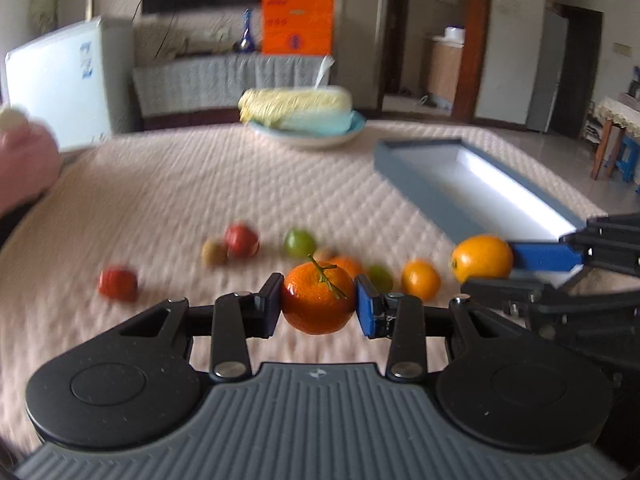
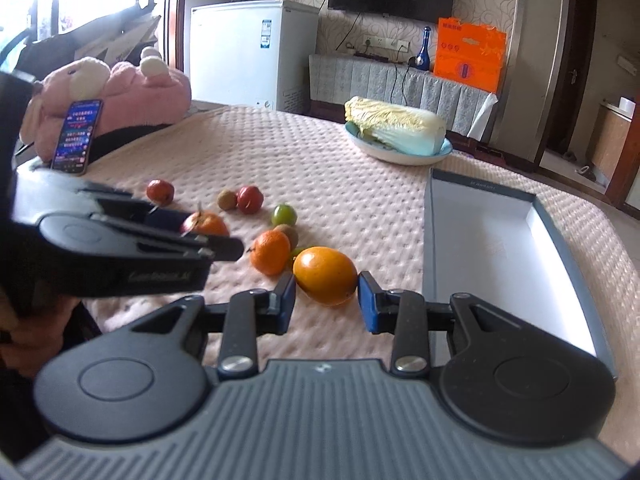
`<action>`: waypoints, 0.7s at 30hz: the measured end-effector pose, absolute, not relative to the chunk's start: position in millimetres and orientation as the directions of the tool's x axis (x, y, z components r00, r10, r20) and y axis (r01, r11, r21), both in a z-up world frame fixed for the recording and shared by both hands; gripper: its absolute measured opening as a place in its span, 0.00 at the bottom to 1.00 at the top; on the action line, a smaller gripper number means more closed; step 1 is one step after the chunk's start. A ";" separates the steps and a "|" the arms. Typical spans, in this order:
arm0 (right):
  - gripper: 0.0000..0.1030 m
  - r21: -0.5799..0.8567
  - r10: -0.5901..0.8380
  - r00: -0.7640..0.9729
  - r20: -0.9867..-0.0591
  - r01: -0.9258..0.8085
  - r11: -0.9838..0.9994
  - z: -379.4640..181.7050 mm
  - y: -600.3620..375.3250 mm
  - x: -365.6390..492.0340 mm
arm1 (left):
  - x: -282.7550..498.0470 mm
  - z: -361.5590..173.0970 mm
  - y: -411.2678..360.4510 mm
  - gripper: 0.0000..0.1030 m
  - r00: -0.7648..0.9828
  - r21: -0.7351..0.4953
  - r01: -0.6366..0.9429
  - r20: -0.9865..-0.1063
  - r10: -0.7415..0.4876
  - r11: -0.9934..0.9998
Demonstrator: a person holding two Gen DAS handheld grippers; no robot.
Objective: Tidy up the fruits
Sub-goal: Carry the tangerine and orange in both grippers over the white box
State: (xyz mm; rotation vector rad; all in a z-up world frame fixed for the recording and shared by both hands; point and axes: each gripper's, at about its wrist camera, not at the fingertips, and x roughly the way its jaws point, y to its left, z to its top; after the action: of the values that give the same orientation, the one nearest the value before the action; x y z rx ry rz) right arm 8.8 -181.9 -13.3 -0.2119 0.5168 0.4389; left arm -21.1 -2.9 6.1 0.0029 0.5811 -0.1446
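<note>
My left gripper (image 1: 318, 306) is shut on a stemmed mandarin (image 1: 318, 300), lifted a little above the quilted cloth. My right gripper (image 2: 326, 300) is shut on a smooth yellow-orange fruit (image 2: 325, 275); in the left wrist view that orange fruit (image 1: 482, 258) hangs just before the near end of the grey box. The left gripper (image 2: 200, 234) also shows at the left of the right wrist view with its mandarin (image 2: 206, 224). On the cloth lie another mandarin (image 2: 271, 252), a green fruit (image 2: 284, 215), red fruits (image 2: 250, 199) and brown ones (image 2: 227, 199). The shallow grey box (image 2: 480, 240) with white inside stands at right.
A plate (image 2: 400, 154) holding a napa cabbage (image 2: 396, 126) sits at the table's far side. A phone (image 2: 76, 136) leans on a pink plush toy (image 2: 116, 88) at far left. A person's hand (image 2: 32, 332) grips the left tool. A white freezer (image 2: 248, 52) stands behind the table.
</note>
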 end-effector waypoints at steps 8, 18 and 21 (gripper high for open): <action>0.36 -0.108 0.396 0.777 -0.488 -0.504 0.857 18.1 -201.1 21.5 | 11.3 21.8 -0.9 0.42 0.833 -0.079 0.128 -0.532 -0.150 0.989; 0.36 0.000 0.410 0.783 -0.468 -0.464 0.886 8.3 -217.1 34.1 | 12.9 20.5 -13.6 0.42 0.831 -0.036 0.177 -0.530 -0.168 0.984; 0.36 0.016 0.420 0.776 -0.471 -0.469 0.883 7.5 -220.5 35.6 | 18.9 19.6 -17.8 0.42 0.827 -0.028 0.186 -0.534 -0.172 0.982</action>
State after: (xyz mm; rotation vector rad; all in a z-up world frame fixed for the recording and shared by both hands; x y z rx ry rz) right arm 35.6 -220.5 7.5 -0.1045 0.4841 0.4816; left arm 18.9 -17.8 19.6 0.0256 0.5650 -0.1906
